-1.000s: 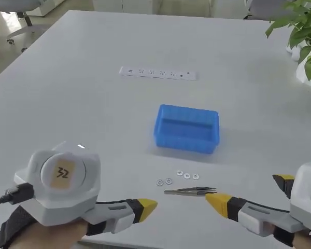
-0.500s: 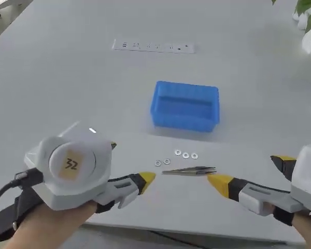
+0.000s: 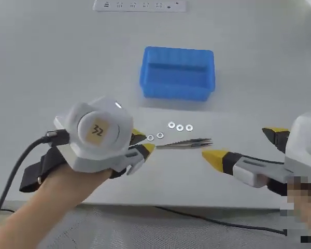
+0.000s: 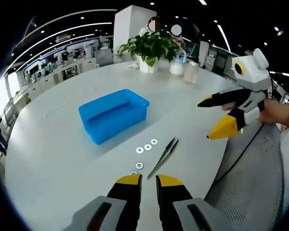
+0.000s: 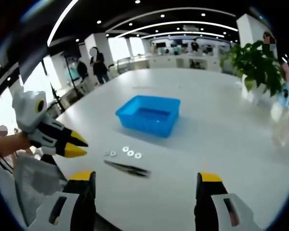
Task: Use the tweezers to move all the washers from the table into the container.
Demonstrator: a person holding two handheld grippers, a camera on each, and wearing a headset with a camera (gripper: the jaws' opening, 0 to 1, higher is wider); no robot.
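Hovering low over the white tabletop [image 3: 52, 62], the left gripper [image 3: 143, 142] has its yellow-tipped fingers drawn close together with only a narrow slit between them, and nothing is held in it. The right gripper [image 3: 242, 143] sits near the table's front edge with its fingers spread wide apart, also empty. Between the two lies a pair of slim metal tweezers [image 3: 184, 143], flat on the table and touched by neither gripper; its end nearest the left gripper lies just beside that gripper's tips. Small silver ring washers [image 3: 180, 127] rest on the table just beyond the tweezers: three in a short row, with two more nearer the left gripper, five counted. A blue rectangular plastic container [image 3: 179, 72] stands farther back, apart from the washers, open side up. A white power strip [image 3: 140, 5] lies at the far edge of the head view. A black cable [image 3: 13, 171] trails from the left gripper.
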